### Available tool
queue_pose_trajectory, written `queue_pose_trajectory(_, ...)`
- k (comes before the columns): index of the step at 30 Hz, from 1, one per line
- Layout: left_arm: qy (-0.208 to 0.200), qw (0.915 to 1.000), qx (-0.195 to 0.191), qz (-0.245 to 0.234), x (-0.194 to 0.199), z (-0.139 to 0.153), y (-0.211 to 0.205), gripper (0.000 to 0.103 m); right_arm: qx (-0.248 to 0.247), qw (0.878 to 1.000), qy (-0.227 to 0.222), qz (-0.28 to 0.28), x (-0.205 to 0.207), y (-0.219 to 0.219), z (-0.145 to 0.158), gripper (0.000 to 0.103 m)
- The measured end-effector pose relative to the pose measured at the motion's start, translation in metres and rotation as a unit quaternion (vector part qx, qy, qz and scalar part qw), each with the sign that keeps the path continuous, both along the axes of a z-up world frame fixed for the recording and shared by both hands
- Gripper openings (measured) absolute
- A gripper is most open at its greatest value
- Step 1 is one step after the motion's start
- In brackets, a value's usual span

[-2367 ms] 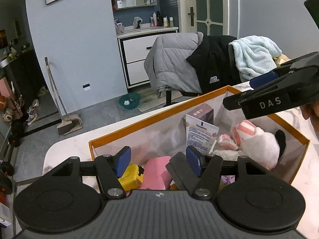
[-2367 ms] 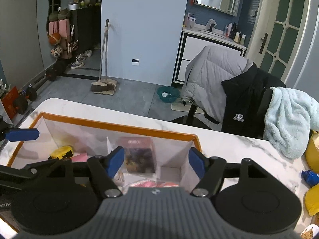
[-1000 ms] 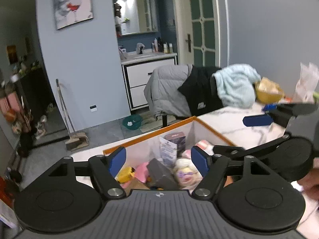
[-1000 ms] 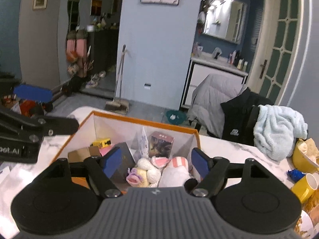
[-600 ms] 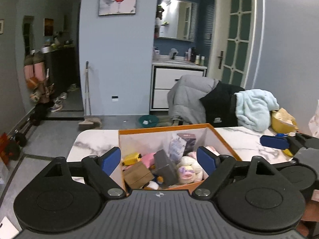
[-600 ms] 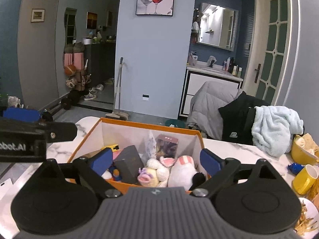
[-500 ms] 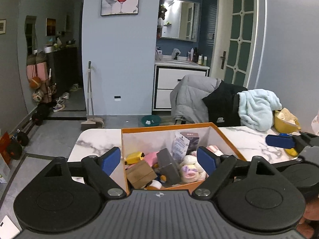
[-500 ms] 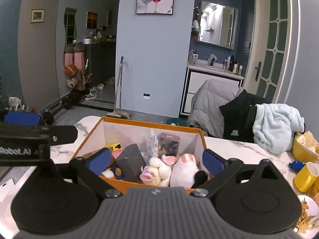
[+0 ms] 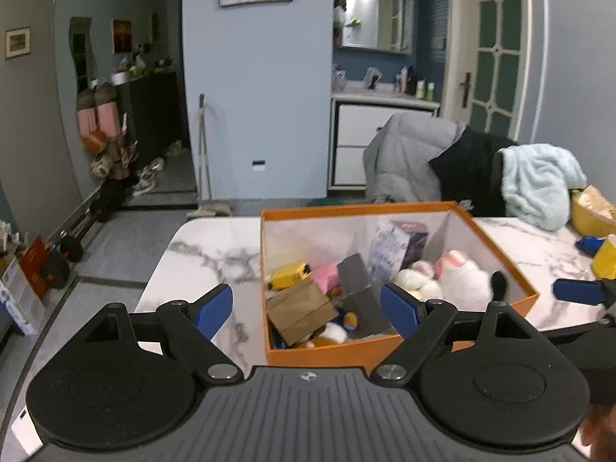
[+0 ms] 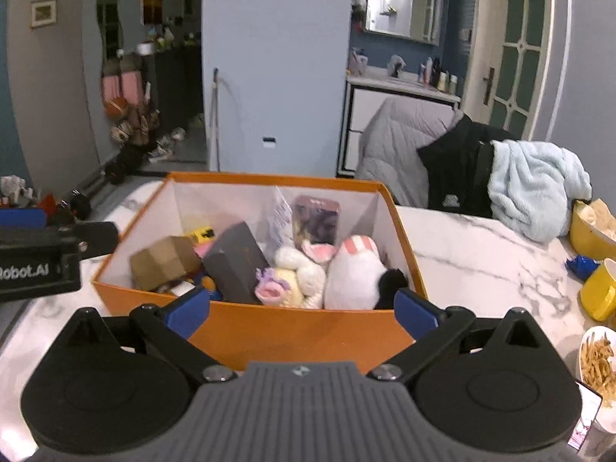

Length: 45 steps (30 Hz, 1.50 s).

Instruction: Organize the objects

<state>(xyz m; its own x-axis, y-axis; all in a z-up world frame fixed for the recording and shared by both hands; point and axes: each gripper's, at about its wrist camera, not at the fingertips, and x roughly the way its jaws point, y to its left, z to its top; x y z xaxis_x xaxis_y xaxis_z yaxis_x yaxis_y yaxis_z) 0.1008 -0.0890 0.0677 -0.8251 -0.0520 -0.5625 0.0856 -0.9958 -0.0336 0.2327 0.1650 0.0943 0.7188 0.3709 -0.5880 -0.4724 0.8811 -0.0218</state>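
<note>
Before the near wall of the orange box [image 10: 308,331], the right gripper [image 10: 302,310] and the left gripper [image 9: 306,308] have just been opening; both stand wide and empty. Inside the box, on the marble table [image 10: 473,254], lie plush toys [image 10: 346,269], a dark grey box [image 10: 236,261] and a brown carton [image 9: 302,310].

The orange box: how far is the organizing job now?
Mostly done, it seems: the orange box already holds plush toys, a dark case and a brown carton. Left gripper and right gripper are open and empty. The yellow mug remains outside.
</note>
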Motion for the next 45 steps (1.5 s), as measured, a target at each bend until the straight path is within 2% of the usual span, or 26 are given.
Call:
queue_pose_trajectory(4, -0.026, 0.9996, 0.009, 0.006, -0.008, -0.013, -0.006, 0.099, -0.005, 1.0, 0.012, -0.018, 0.008, -0.002, -0.006, 0.102)
queue_pose_trajectory(6, -0.038, 0.999, 0.009, -0.022, -0.01, -0.019, -0.009, 0.099, -0.004, 1.0, 0.017, -0.022, 0.01, -0.004, -0.006, 0.102)
queue_pose_trajectory(7, -0.044, 0.9988, 0.007, -0.022, -0.011, -0.022, -0.01, 0.099, -0.003, 1.0, 0.02, -0.024, 0.009, -0.005, -0.006, 0.102)
queue_pose_trajectory(14, -0.058, 0.9977, 0.006, -0.034, -0.013, -0.028, -0.007, 0.099, 0.019, 0.999, 0.022, -0.021, 0.007, -0.01, -0.001, 0.102)
queue_pose_trajectory(23, -0.04, 0.9967, 0.014, -0.07, -0.003, -0.018, 0.001, 0.099, 0.018, 0.999, 0.021, -0.027, 0.006, -0.009, 0.0, 0.102)
queue_pose_trajectory(45, -0.037, 0.9944, 0.001, -0.099, 0.003, -0.016, 0.006, 0.099, 0.018, 0.999, 0.023, -0.034, 0.002, -0.014, 0.001, 0.102)
